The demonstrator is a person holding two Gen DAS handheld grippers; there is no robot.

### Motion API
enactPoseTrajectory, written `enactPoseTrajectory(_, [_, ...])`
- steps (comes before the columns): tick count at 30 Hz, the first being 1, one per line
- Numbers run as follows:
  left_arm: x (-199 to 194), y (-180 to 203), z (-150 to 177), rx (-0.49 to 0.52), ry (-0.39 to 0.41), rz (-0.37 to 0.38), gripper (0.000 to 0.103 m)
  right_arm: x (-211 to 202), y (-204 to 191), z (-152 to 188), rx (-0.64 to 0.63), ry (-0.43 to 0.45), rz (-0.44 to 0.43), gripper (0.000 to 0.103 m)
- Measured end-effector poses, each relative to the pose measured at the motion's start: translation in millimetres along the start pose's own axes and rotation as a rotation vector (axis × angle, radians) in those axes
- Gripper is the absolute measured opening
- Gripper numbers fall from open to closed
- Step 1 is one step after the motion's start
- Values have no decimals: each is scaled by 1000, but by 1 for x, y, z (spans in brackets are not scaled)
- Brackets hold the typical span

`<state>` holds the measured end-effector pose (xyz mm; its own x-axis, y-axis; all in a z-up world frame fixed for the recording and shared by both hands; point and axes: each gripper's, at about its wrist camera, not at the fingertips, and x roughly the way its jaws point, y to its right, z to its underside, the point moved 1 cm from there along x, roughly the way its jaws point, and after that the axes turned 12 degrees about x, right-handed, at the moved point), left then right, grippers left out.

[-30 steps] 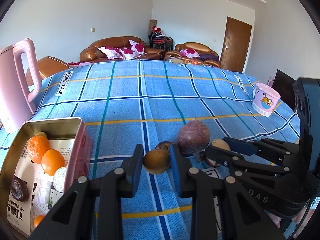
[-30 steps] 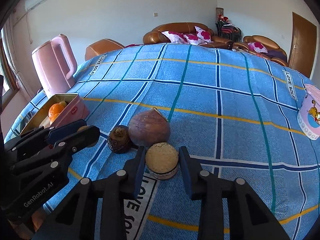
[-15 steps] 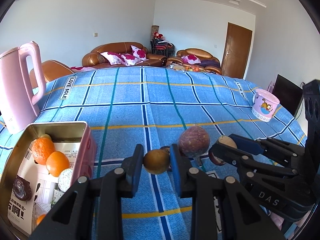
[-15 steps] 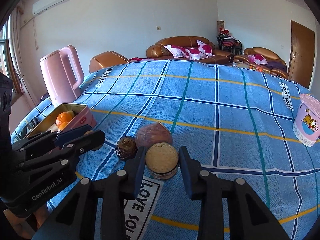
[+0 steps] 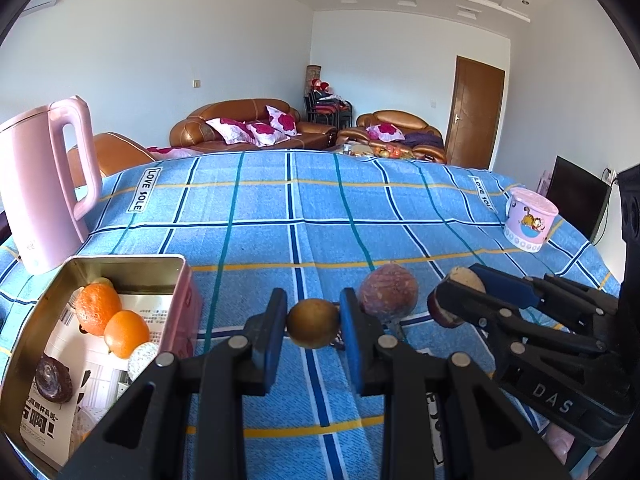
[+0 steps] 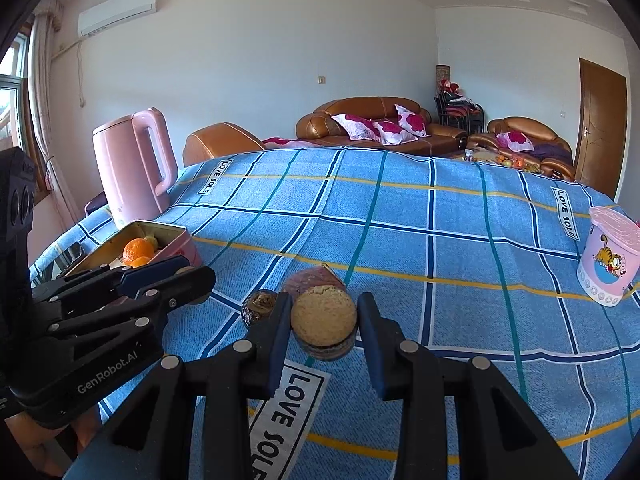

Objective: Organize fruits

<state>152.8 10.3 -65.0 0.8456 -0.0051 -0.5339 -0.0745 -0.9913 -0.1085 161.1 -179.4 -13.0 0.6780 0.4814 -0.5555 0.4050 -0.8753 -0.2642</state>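
The left tongs are clamped on a small round brown-yellow fruit, both blue pads pressed against its sides, and the fruit is held above the blue plaid tablecloth that covers the desk. The right tongs grip a halved fruit with its pale, grainy cut face toward the camera and a dark purple rind below; its left side touches the left pad, while on the right a sliver of cloth shows between fruit and pad, so how firm the grip is I cannot tell. In the left wrist view these right tongs reach in from the right with the same half fruit at their tip. On the cloth between the two sets of tongs lies a large round purplish fruit, and just beside it, in the right wrist view, a small dark wrinkled fruit. At the left stands an open pink tin box holding two oranges, a dark fruit and a pale cut piece over printed paper. Behind the box stands a pink electric kettle. Near the far right edge of the desk sits a pink lidded cup with a cartoon cat.
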Motion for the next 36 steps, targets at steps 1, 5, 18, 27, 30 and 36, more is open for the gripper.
enactPoseTrajectory(1, [0,0,0,1,3,-2,28,-1,0,0,0,5,1,36])
enactPoseTrajectory(5, [-2,0,-1,3,12,-9,28,-5,1,0,1,26,-2,36])
enactPoseTrajectory(18, [-12,3,0,13,59,-33,28,-19,1,1,-2,94,-4,36])
enactPoseTrajectory(27, [-16,3,0,17,79,-39,28,-26,-1,1,-12,132,-2,36])
enactPoseTrajectory(30, [-19,4,0,21,92,-42,28,-29,-2,2,-15,148,-2,36])
enactPoseTrajectory(36, [-22,5,0,29,112,-53,28,-34,-2,3,-20,175,-3,36])
